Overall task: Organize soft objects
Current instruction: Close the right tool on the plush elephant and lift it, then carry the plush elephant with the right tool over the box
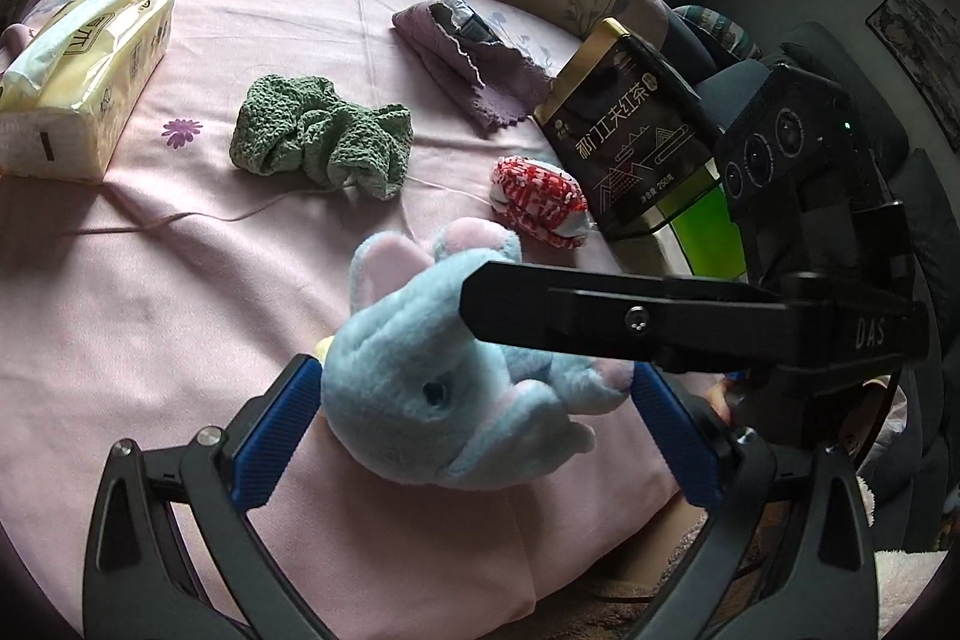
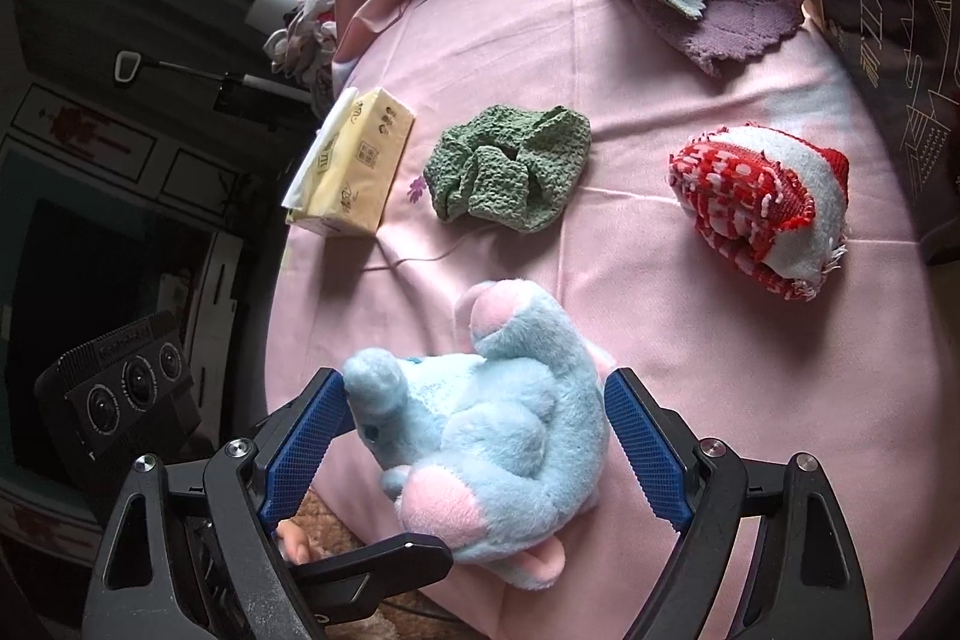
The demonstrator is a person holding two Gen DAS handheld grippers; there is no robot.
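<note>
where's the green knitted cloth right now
The green knitted cloth lies mid-bed in both wrist views, between the tissue pack and the red-and-white cloth.

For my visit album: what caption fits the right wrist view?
Both grippers flank a blue plush toy on a pink bedsheet, with a green cloth beyond.

The right claw (image 2: 474, 436) sat spread around a blue and pink plush toy (image 2: 492, 436) on the pink bed sheet (image 2: 600, 280), its blue pads (image 2: 645, 445) beside the toy's flanks. Beyond lay a green knitted cloth (image 2: 510, 169), a red and white sock (image 2: 762, 214), a purple cloth (image 2: 720, 10) and a yellow tissue pack (image 2: 354, 163). The left claw's black finger (image 2: 384, 568) reached in beneath the toy.
</note>
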